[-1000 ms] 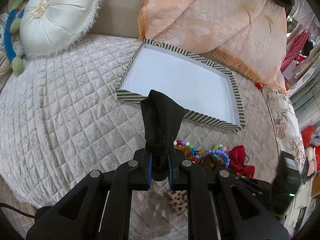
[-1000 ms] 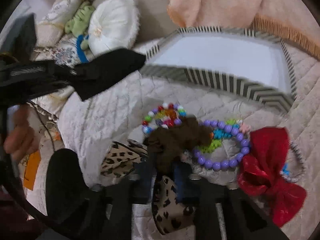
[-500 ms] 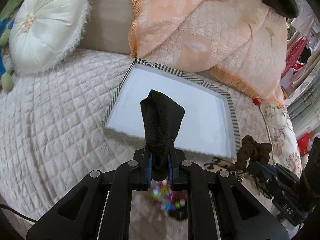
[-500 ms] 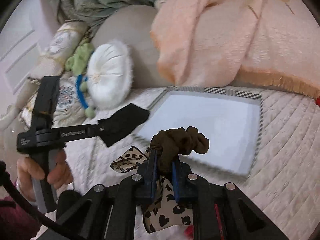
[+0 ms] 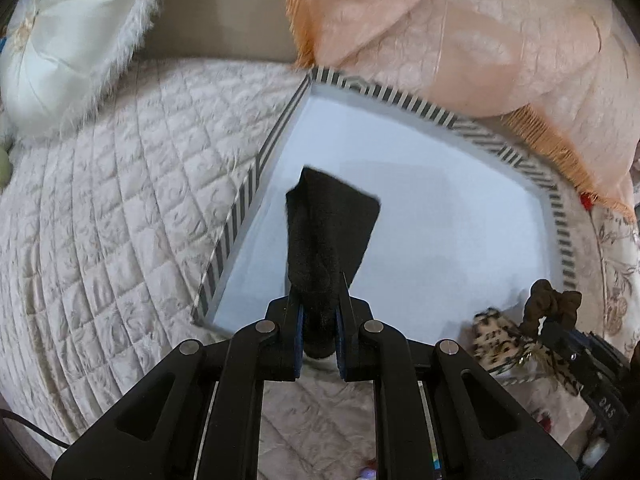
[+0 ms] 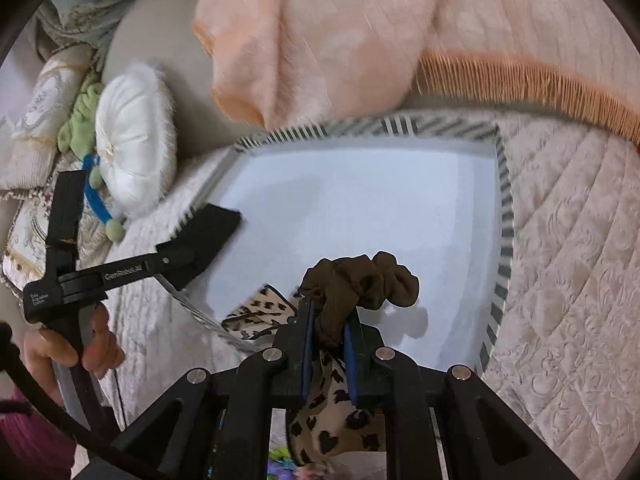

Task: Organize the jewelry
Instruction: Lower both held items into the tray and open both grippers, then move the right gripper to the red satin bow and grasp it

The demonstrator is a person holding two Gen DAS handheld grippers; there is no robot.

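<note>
A white tray with a black-and-white striped rim (image 5: 248, 192) lies on the quilted bed. My left gripper (image 5: 318, 320) is shut on a black velvet cloth piece (image 5: 328, 232), which stands up over the tray's near left part. My right gripper (image 6: 330, 320) is shut on a brown scrunchie (image 6: 360, 280) together with a leopard-print fabric piece (image 6: 332, 420) that hangs down below the jaws, over the tray's near edge (image 6: 504, 216). The right wrist view shows the left gripper (image 6: 180, 256) with the black cloth (image 6: 208, 232), held by a hand (image 6: 96, 344).
A peach fringed blanket (image 5: 460, 40) overlaps the tray's far edge. A round white pillow (image 5: 68, 40) sits at the far left, with a green plush toy (image 6: 80, 128) beside it. A few coloured beads (image 5: 368, 472) show below the left gripper.
Both grippers have moved forward from the pile of beads and bows to over the tray. The right one lifted the brown scrunchie and leopard piece off the bed.
</note>
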